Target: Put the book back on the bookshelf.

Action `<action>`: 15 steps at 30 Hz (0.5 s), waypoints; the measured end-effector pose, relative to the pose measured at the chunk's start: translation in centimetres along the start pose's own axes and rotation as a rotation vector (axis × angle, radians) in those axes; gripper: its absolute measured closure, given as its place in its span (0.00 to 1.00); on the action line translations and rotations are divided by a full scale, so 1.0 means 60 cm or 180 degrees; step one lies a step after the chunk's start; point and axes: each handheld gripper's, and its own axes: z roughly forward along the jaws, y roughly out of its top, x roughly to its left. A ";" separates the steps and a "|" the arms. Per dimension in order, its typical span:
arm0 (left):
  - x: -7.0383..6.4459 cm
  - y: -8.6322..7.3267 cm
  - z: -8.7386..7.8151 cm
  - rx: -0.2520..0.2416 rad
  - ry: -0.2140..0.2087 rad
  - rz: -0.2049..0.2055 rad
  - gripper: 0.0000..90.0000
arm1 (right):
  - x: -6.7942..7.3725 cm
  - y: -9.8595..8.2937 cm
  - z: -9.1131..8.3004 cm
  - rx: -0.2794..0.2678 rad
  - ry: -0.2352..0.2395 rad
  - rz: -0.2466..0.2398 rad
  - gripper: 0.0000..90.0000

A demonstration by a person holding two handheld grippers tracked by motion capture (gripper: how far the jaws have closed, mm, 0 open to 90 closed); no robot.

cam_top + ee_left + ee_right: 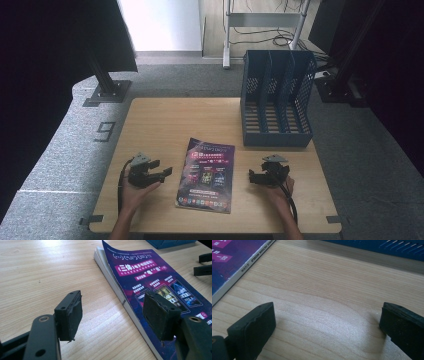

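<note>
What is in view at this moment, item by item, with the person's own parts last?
magazine: one, purple and dark cover, flat at the table's middle, between the two tools.
file rack: one, blue, perforated, upright at the table's far right.
table: one, light wood.
metal stand: one, grey, on the floor beyond the table.
floor marker: one, dark numeral on grey carpet, left of the table.
left tool: one, black, jaws apart, left of the magazine.
right tool: one, black, jaws apart, right of the magazine.

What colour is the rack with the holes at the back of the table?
The rack is blue, with holes in its sides. It shows best in the high view.
</note>
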 end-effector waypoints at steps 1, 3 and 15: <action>0.000 0.000 0.001 0.0008 -0.0001 0.0000 0.36 | 0.000 0.000 0.000 -0.0001 -0.0001 0.0001 0.00; 0.000 -0.001 0.002 0.0020 -0.0006 0.0007 0.36 | 0.000 0.000 0.000 -0.0002 -0.0004 0.0002 0.00; -0.002 0.000 -0.002 -0.0053 0.0000 -0.0004 0.37 | -0.001 -0.003 -0.003 -0.0002 -0.0013 0.0014 0.01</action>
